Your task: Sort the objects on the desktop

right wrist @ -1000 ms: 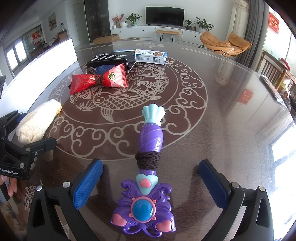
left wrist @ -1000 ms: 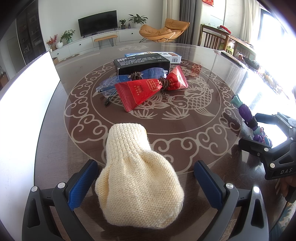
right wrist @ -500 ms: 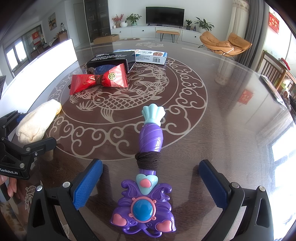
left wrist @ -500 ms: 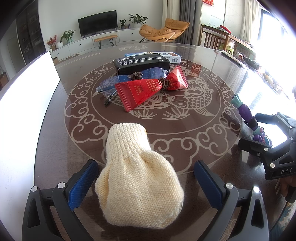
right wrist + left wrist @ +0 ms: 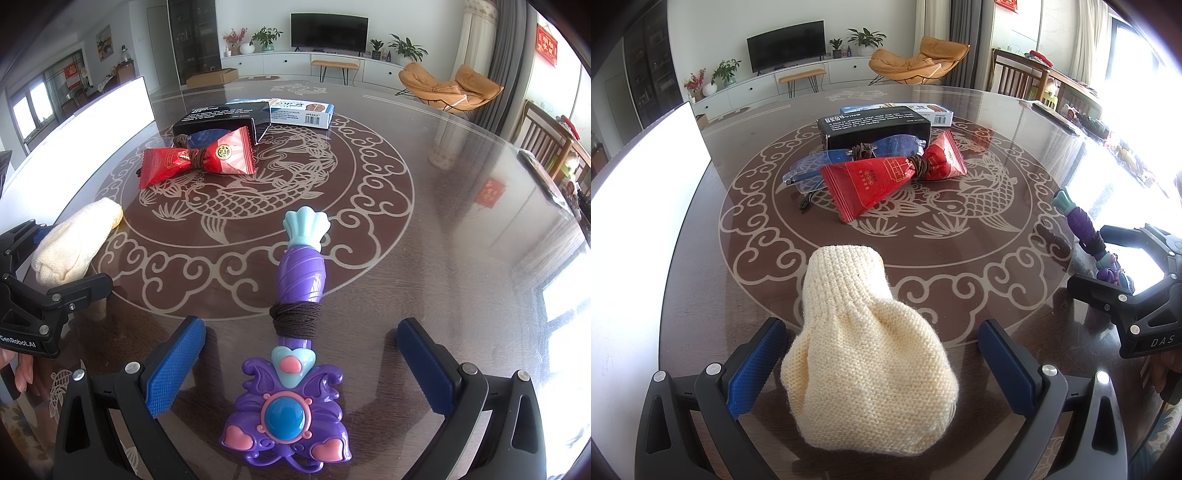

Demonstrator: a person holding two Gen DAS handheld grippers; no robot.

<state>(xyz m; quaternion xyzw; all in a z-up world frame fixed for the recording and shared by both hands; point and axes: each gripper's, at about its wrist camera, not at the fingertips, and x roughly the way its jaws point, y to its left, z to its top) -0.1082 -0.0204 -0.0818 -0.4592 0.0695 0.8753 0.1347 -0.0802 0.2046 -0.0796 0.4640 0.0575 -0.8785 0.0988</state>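
Note:
A cream knitted pouch (image 5: 864, 354) lies on the round table between the open fingers of my left gripper (image 5: 882, 358), untouched by the pads; it also shows in the right wrist view (image 5: 74, 243). A purple toy wand (image 5: 295, 332) with a brown cord wrapped round its handle lies between the open fingers of my right gripper (image 5: 301, 365); it also shows in the left wrist view (image 5: 1086, 236). Further back lie a red snack packet (image 5: 886, 177) tied with cord, blue-lensed glasses (image 5: 849, 155), a black box (image 5: 875, 125) and a blue-white box (image 5: 299, 110).
The dark glass-topped table (image 5: 443, 221) carries a pale fish-and-cloud pattern. A bright white panel (image 5: 639, 206) stands along its left edge. Chairs (image 5: 546, 140) stand at the table's right side. My right gripper shows at the right of the left wrist view (image 5: 1137, 295).

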